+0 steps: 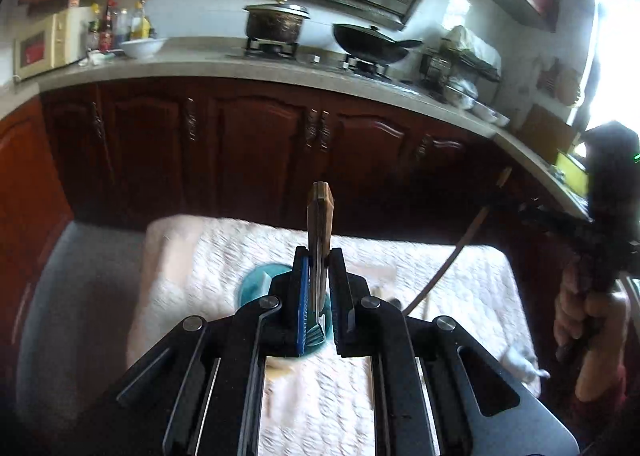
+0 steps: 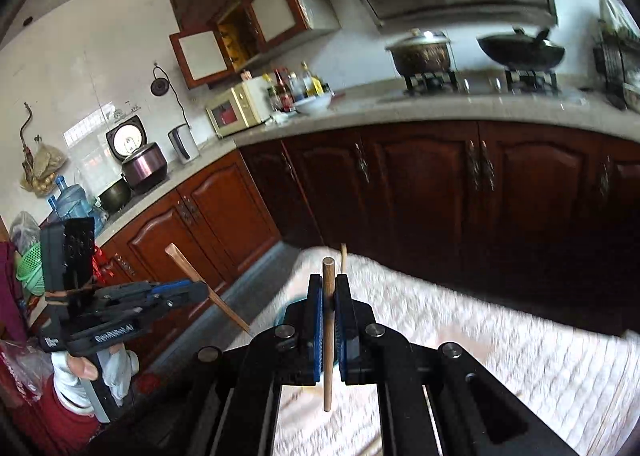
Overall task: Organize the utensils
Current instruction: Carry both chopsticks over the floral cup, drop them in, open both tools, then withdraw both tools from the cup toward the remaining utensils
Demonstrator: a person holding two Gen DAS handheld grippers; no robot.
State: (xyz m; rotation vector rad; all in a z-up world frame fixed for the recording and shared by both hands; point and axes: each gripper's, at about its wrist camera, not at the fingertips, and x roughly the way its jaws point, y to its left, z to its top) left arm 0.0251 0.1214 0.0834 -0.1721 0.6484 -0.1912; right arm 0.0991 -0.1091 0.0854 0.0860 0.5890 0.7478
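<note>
My left gripper (image 1: 318, 280) pinches a flat brown wooden-handled utensil (image 1: 320, 215) at frame centre, above the white quilted cloth (image 1: 440, 288) and teal round holder (image 1: 256, 284). My right gripper (image 2: 329, 308) pinches a thin brown wooden stick (image 2: 328, 332). Either could slip. The lettering on the left gripper's side, lower left, is blurred and unreadable.
</note>
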